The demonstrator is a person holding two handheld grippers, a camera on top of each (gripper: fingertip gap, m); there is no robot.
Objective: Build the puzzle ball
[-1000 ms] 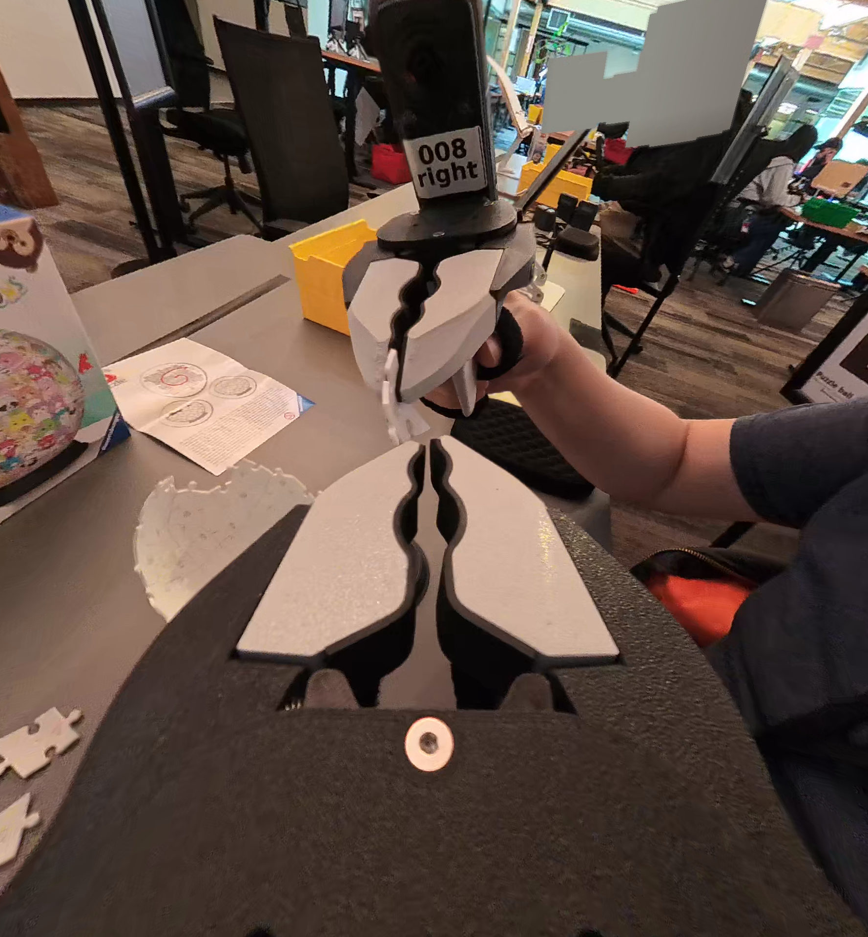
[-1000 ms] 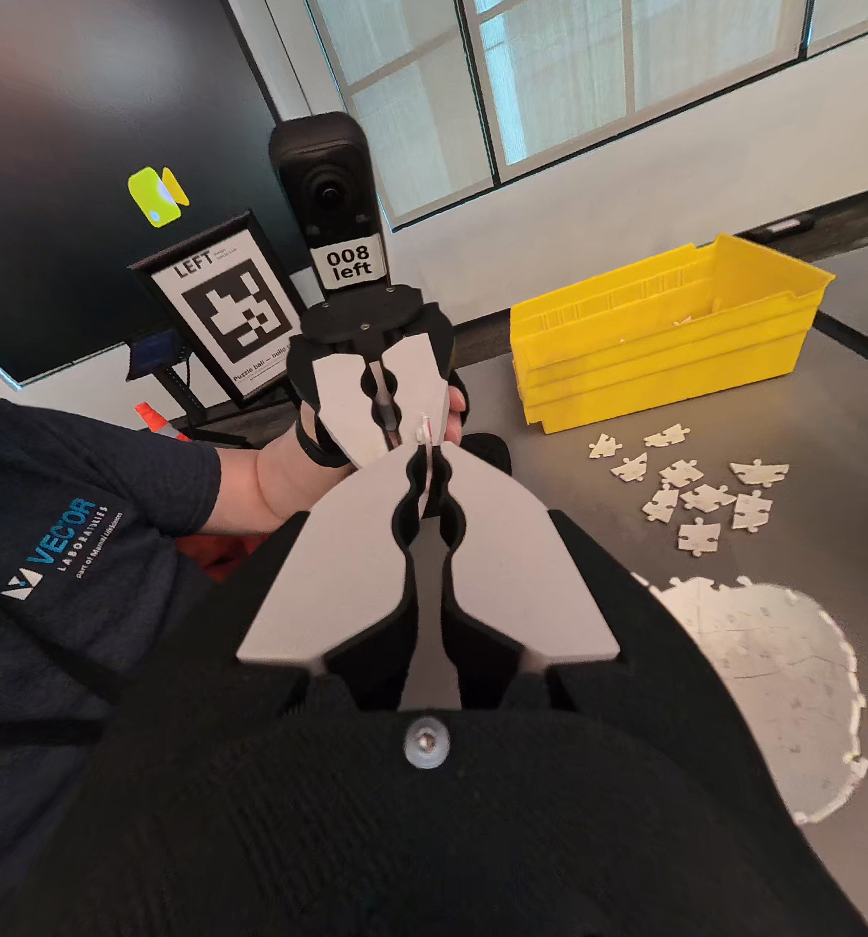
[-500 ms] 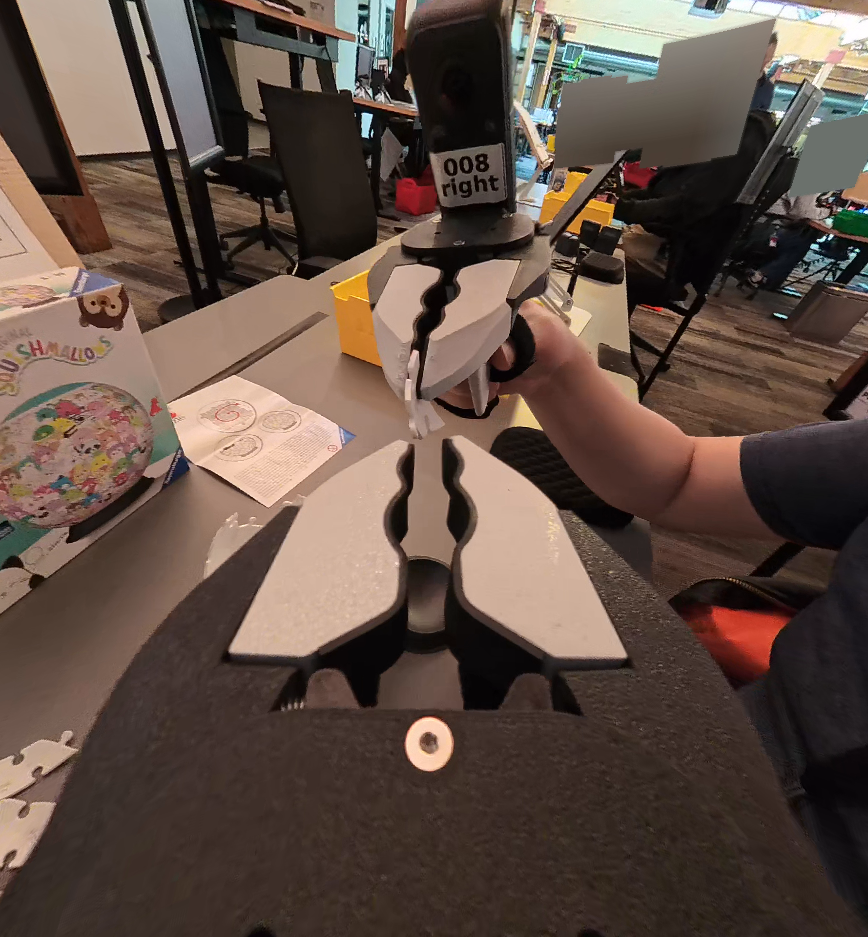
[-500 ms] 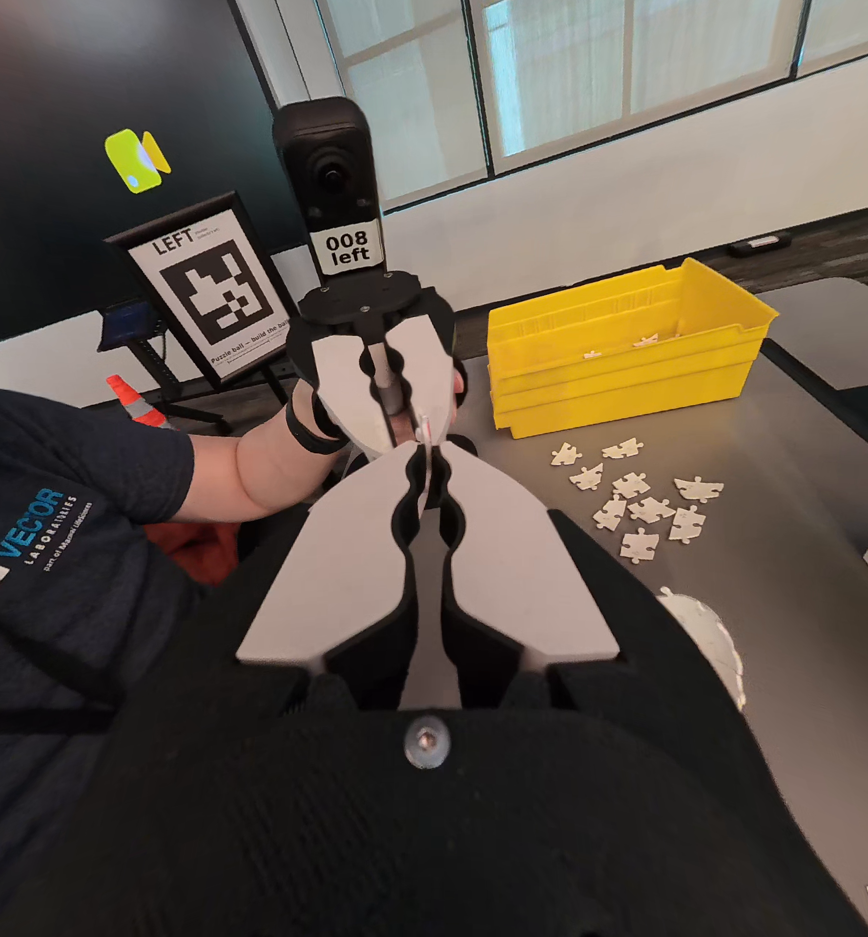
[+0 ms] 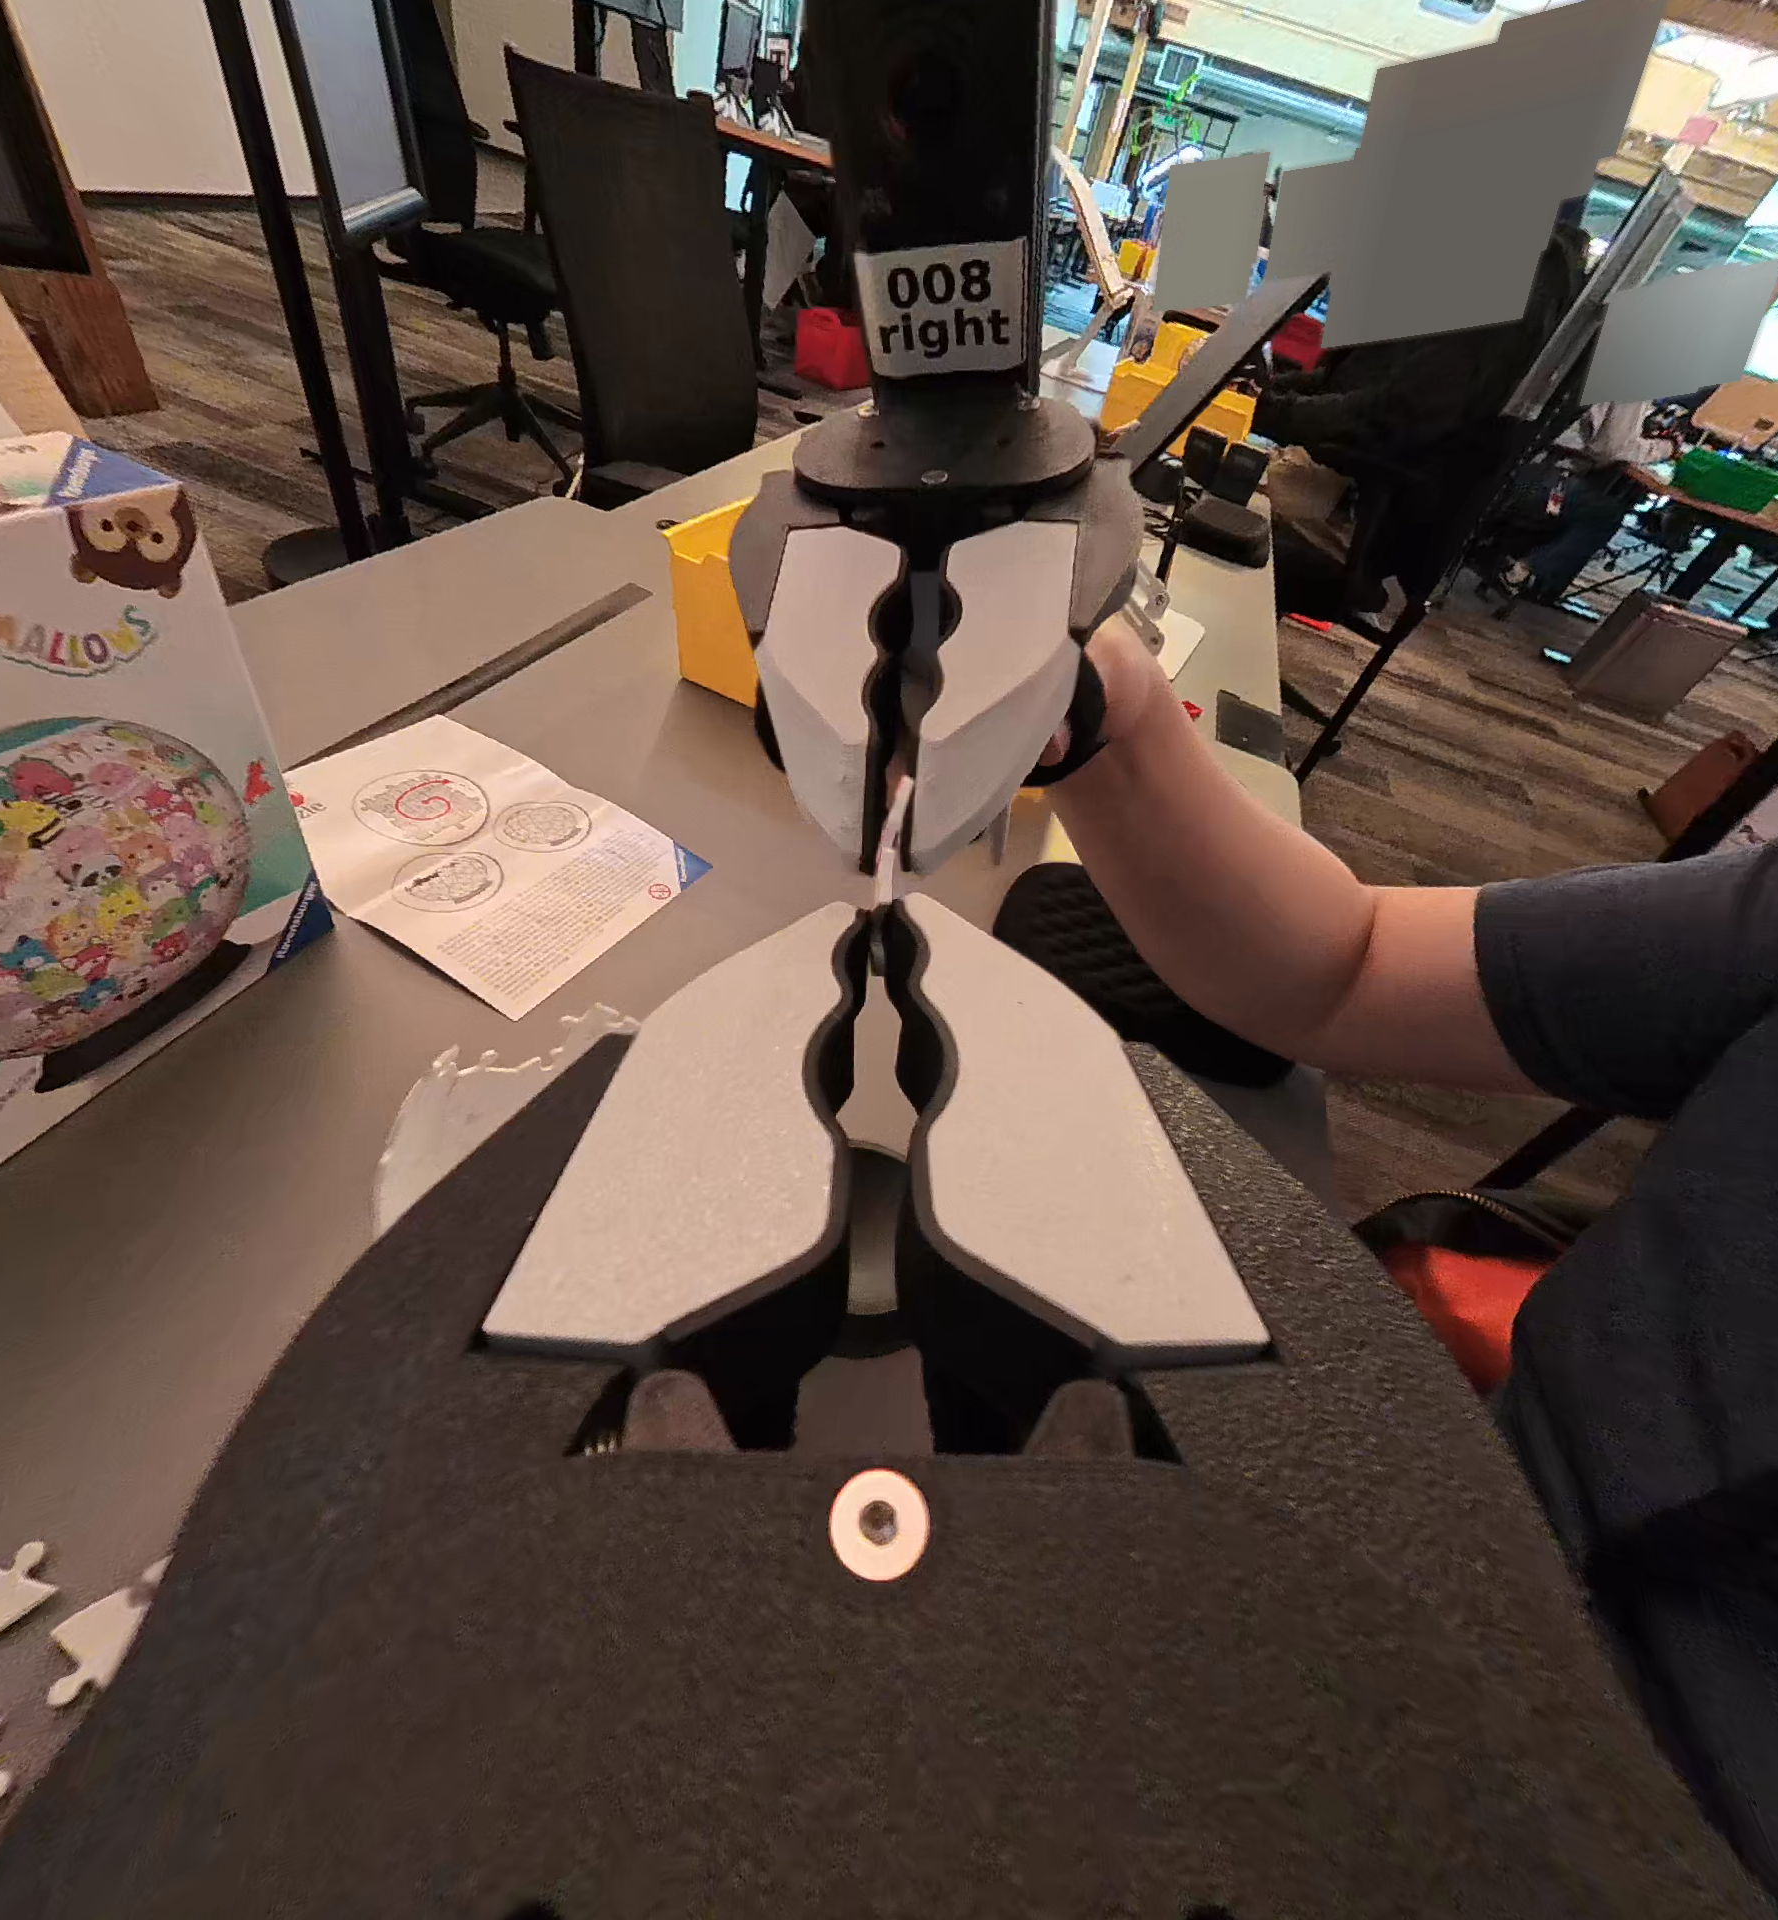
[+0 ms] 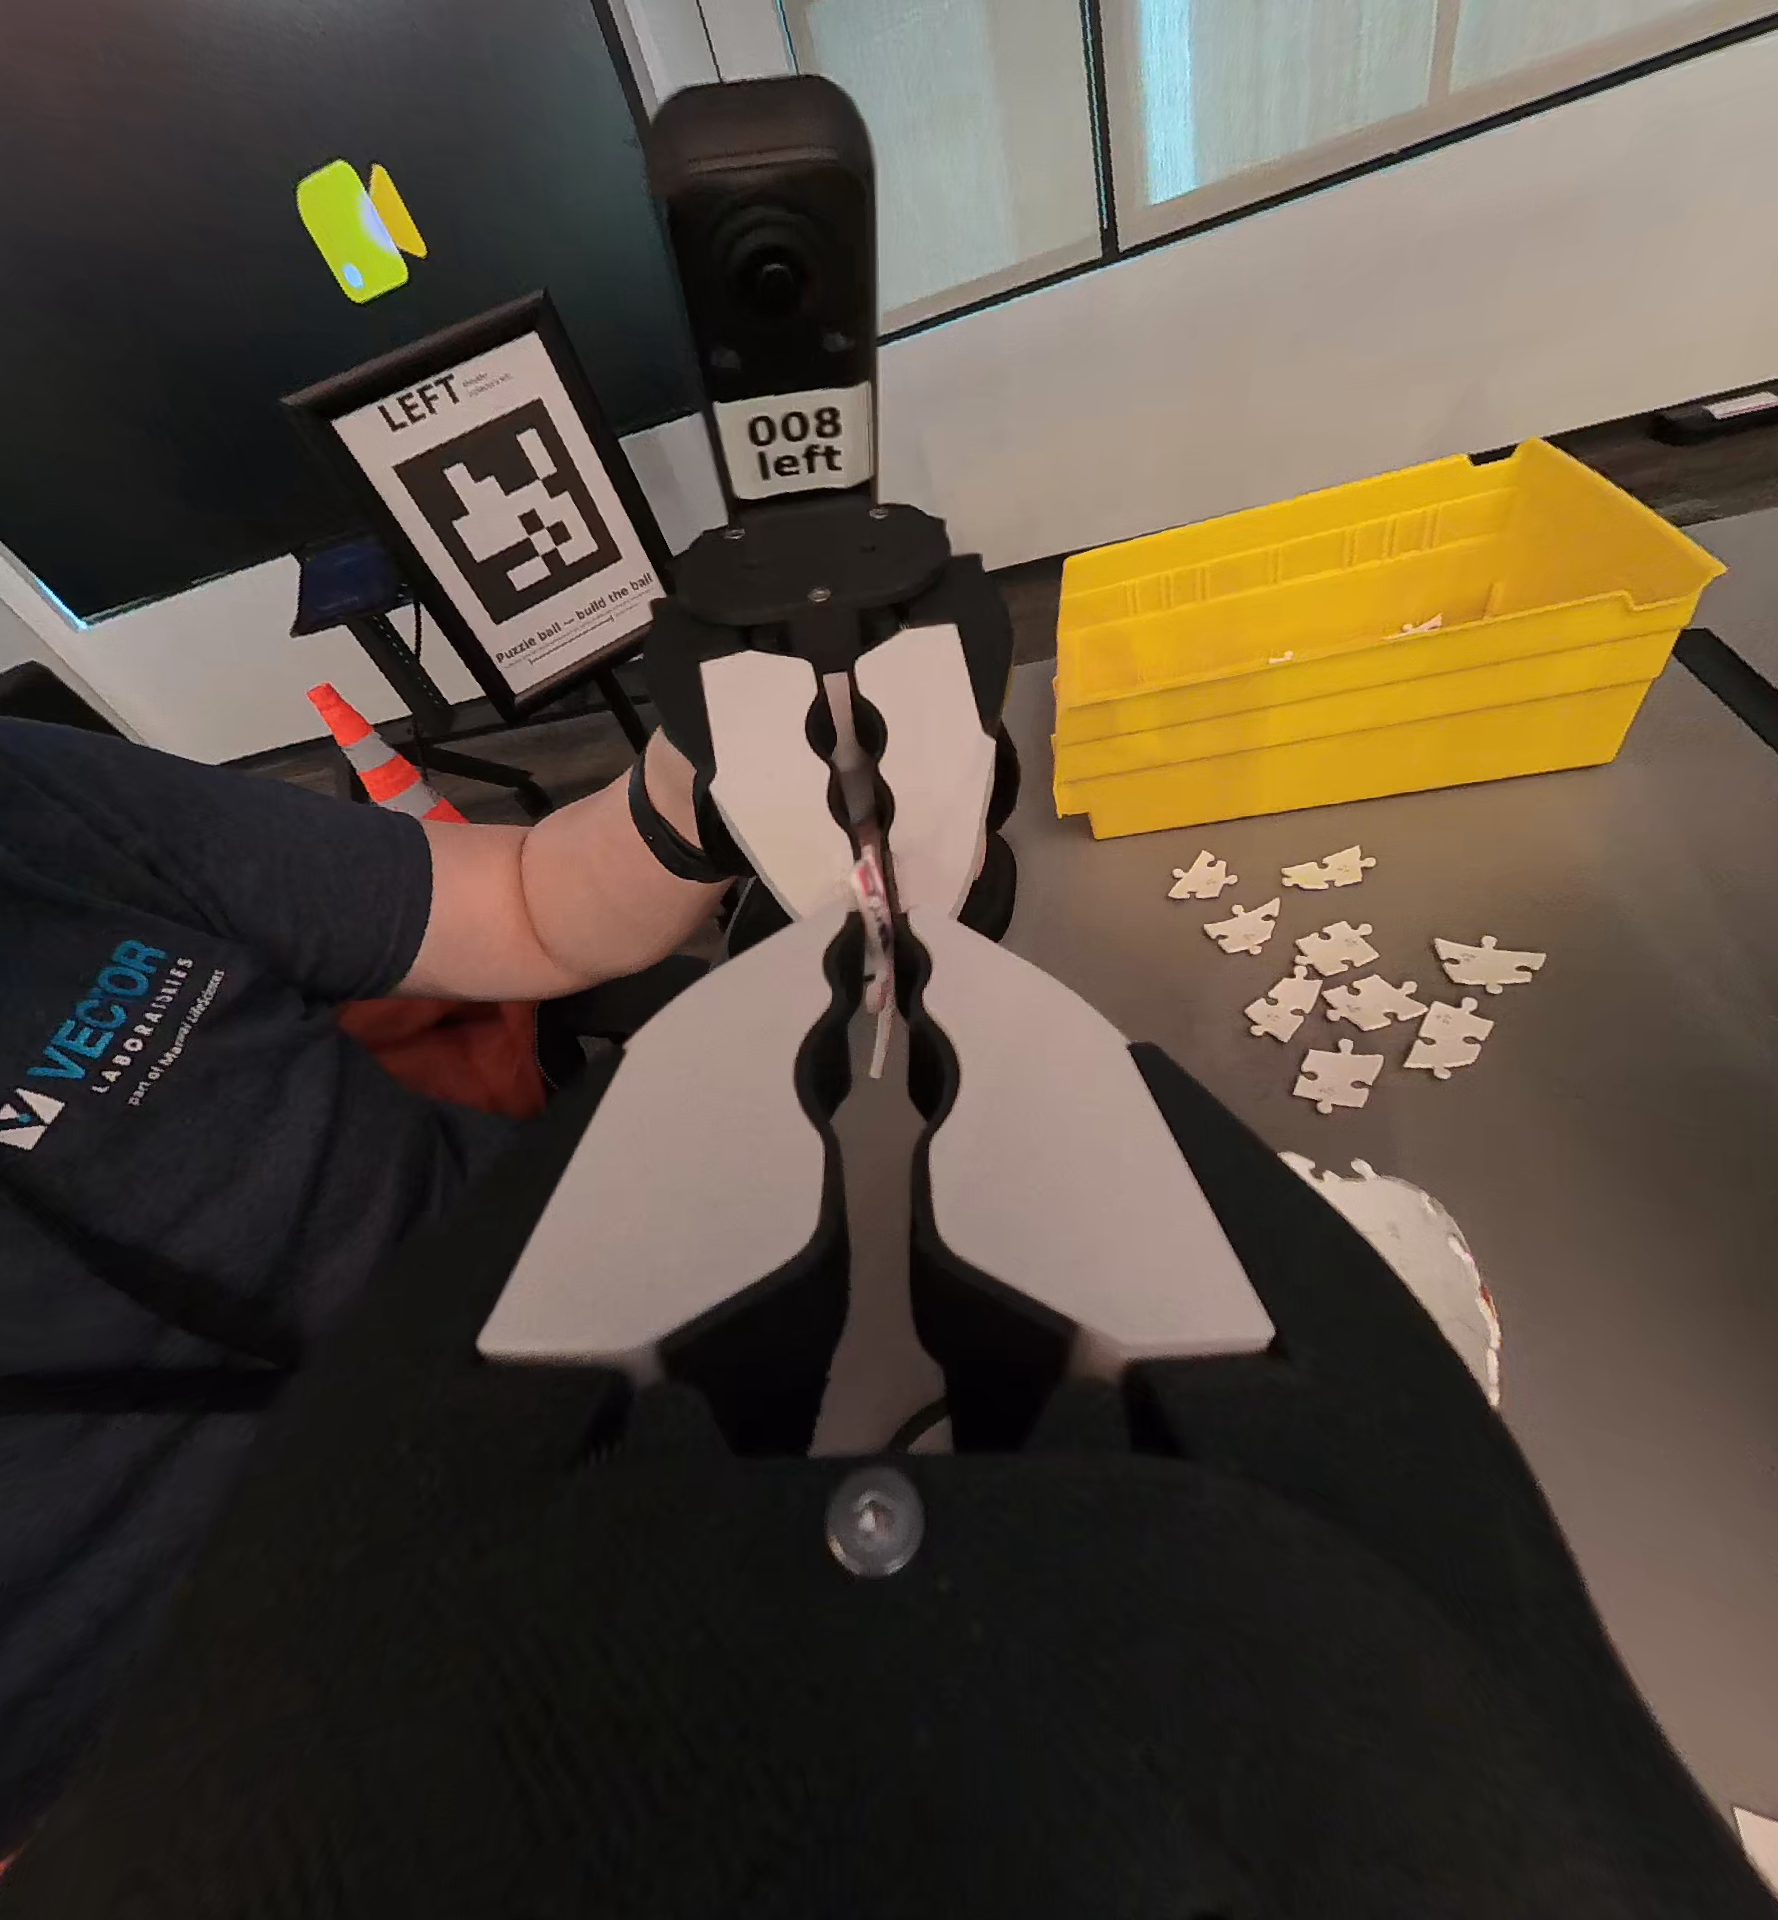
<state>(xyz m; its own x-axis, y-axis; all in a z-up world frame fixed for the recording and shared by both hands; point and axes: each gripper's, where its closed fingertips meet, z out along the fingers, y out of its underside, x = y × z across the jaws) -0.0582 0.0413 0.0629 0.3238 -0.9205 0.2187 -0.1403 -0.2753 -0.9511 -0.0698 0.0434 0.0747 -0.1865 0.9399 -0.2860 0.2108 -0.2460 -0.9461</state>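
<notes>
Held tip to tip above the bench (image 5: 511, 1174), the left gripper (image 5: 877, 918) and right gripper (image 6: 872, 940) both pinch one puzzle piece (image 6: 877, 956) between nearly closed fingers; loose pieces (image 6: 1352, 987) lie far right.

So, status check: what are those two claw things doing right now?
Left gripper and right gripper tip to tip, both pinching one puzzle piece. Nothing between them.

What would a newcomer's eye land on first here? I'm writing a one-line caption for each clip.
First, the two grippers meeting tip to tip in mid-air above the table's near edge: the left gripper and the right gripper both pinch one puzzle piece edge-on between them. Next, the yellow bin at the back of the grey table, with loose white pieces scattered before it.
</notes>
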